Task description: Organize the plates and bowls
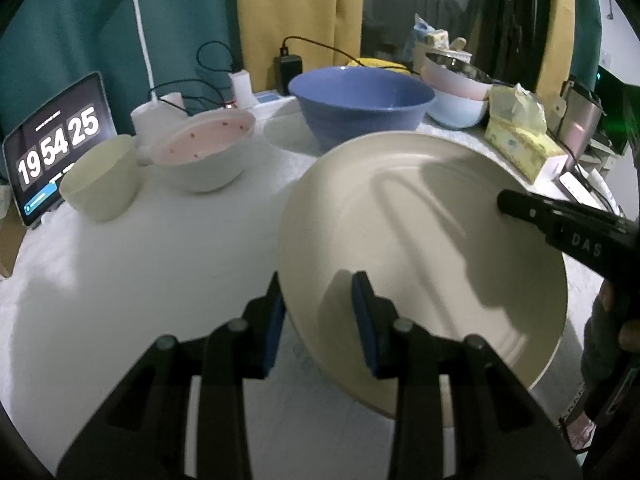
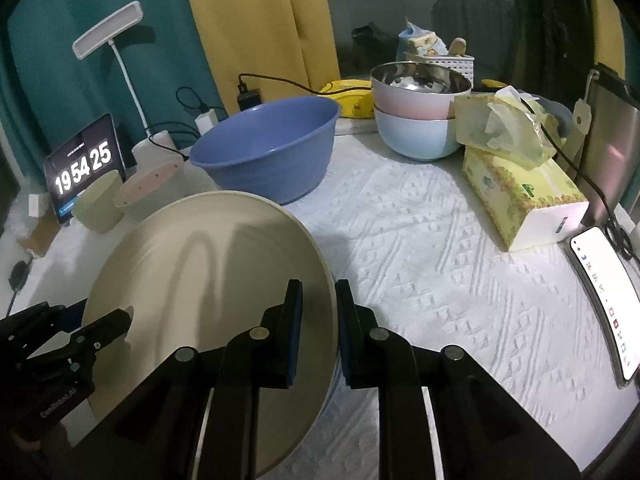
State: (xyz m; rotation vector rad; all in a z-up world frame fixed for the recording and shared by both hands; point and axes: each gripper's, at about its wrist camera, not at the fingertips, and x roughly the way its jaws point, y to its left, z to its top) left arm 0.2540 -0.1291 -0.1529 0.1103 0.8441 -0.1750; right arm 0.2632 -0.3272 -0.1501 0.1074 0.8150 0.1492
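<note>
- Two grippers carry one large cream plate (image 1: 424, 248) between them, raised off the white textured tablecloth (image 2: 460, 264) and tilted, over the near edge of the table.
- Left gripper (image 1: 318, 312): its blue pads are clamped on the plate's left rim, one pad under the rim and one on the inner face.
- Right gripper (image 2: 318, 328): its pads pinch the opposite rim in the same way, one finger inside the plate and one outside it.
- Seen from the left wrist, the right gripper's black finger lies on the plate's far right inner face and throws a shadow across it.
- Behind the plate, toward the far edge of the table, stands a big blue bowl (image 2: 268, 148), upright and empty.
- At the far left corner sit a pale yellow cup (image 1: 100, 180) and, just beside it, a white bowl with a pink speckled inside (image 1: 204, 148).
- At the far right, a pink bowl with a steel lining (image 2: 420, 88) is nested in a light blue bowl (image 2: 416, 136).
- Tissue boxes (image 2: 520, 188) lie along the right edge, with a lit phone (image 2: 604, 300) nearer the front right corner.
- A tablet showing a clock (image 1: 56, 148) leans at the left edge; whether it touches the cup is hard to tell.
</note>
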